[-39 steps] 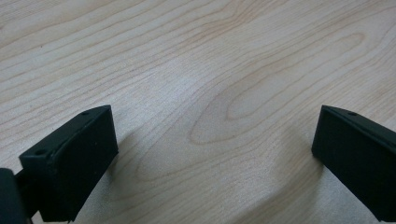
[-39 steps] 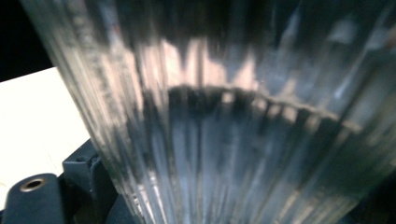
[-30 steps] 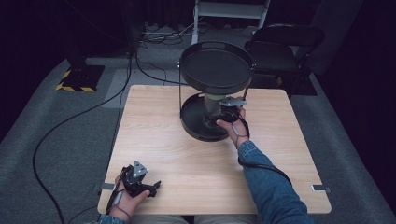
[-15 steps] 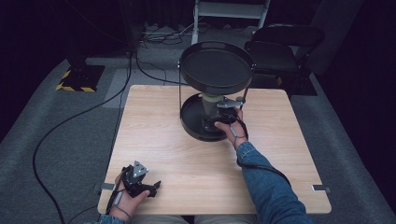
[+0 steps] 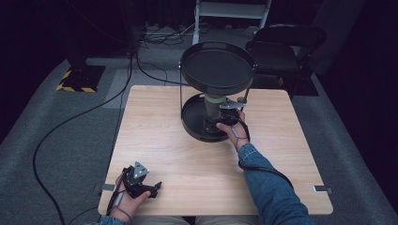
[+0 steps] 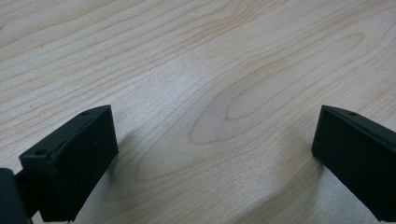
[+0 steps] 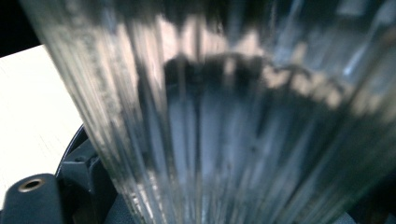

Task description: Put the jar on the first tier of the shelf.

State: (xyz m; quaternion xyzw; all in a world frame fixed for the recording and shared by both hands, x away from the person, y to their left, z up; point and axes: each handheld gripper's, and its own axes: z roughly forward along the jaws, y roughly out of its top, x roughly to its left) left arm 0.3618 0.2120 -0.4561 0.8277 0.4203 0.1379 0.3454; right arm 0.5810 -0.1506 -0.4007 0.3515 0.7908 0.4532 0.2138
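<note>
Two wide-apart jaws of the left gripper [image 5: 152, 187] overlook bare table [image 6: 210, 70]; right gripper [image 5: 213, 125] meets ribbed glass [image 7: 243, 130], jaw state unclear.

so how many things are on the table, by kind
two-tier black tray stand: 1
ribbed clear glass on its lower tray: 1
grippers, left gripper and right gripper: 2
total: 4
</note>
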